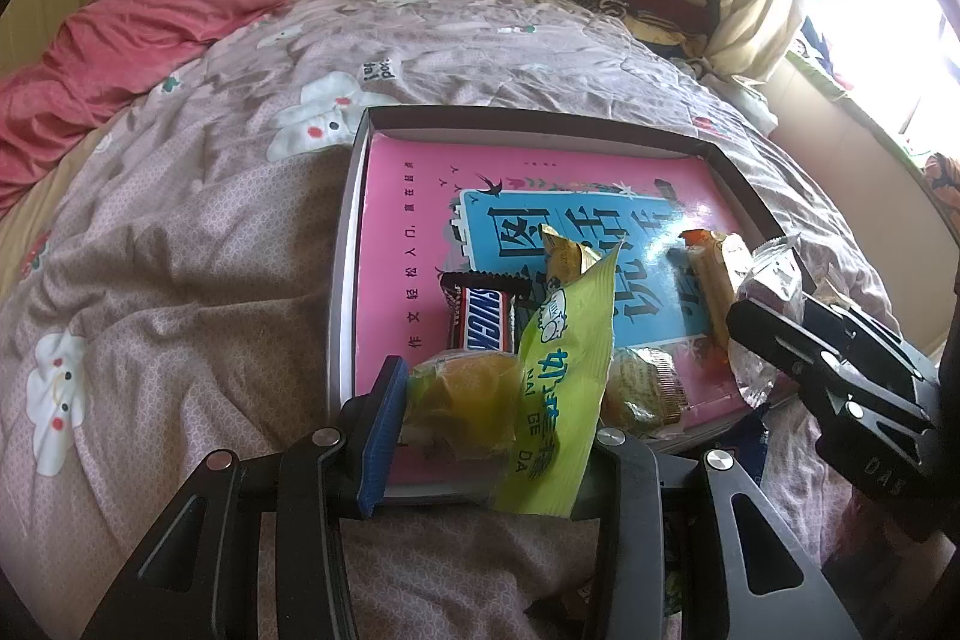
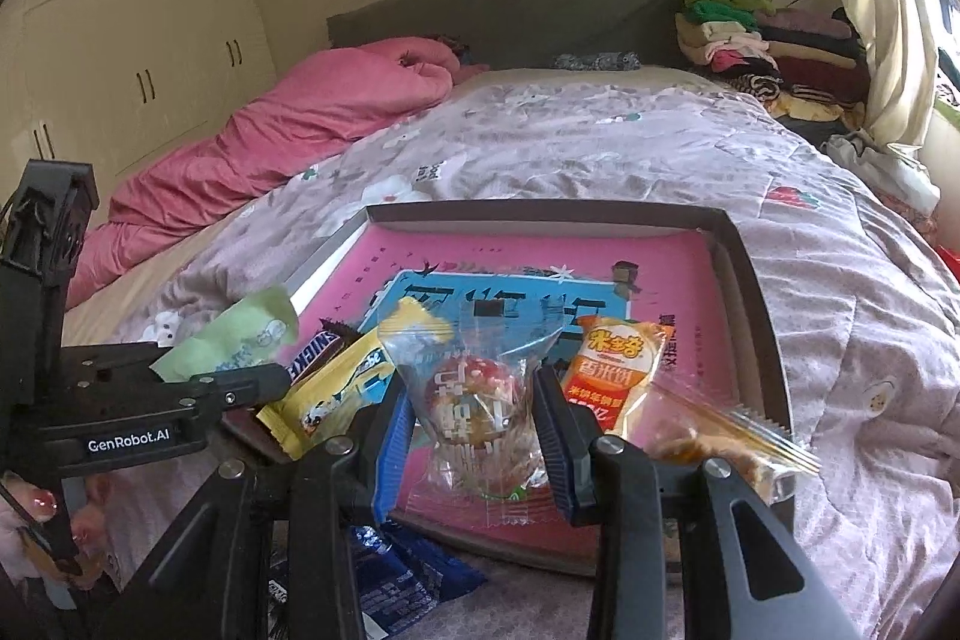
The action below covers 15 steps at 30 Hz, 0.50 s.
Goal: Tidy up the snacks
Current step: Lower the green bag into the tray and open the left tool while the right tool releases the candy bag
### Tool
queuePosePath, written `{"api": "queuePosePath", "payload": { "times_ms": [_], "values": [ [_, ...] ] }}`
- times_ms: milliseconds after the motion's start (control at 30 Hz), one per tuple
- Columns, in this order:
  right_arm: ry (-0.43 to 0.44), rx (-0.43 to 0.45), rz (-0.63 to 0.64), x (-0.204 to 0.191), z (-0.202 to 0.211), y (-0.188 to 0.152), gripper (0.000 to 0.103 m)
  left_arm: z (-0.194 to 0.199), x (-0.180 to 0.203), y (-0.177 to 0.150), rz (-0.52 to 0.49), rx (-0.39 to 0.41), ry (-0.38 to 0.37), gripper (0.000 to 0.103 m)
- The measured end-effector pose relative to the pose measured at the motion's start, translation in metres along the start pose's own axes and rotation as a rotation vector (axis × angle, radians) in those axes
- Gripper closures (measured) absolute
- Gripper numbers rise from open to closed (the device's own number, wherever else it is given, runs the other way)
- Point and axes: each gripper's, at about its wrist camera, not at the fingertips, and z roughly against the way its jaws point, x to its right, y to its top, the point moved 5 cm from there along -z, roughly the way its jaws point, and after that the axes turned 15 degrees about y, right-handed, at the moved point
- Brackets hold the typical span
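Left gripper (image 1: 492, 430) fingers are pinching a green snack packet (image 1: 558, 376) over the near edge of the box lid tray (image 1: 351, 244) on the bed (image 1: 180, 232). Right gripper (image 2: 474, 430) fingers clamp a clear-wrapped pastry (image 2: 474, 400) above the tray. Only the right wrist view shows the blue packets (image 2: 396, 580) on the bed below; only the left one shows the Snickers bar (image 1: 480, 325) label cleanly.

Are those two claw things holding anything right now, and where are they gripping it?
Yes. The left gripper clamps the green snack packet near its lower end. The right gripper squeezes the clear-wrapped cake across its middle.
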Motion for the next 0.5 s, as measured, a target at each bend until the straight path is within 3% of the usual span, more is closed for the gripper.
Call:
{"api": "queuePosePath", "payload": {
  "times_ms": [500],
  "values": [
    [-0.046,-0.025,0.023,0.0008,-0.0030,-0.0080,0.063,-0.0019,-0.0014,-0.0004,0.003,-0.005,0.004,0.060]
  ]
}}
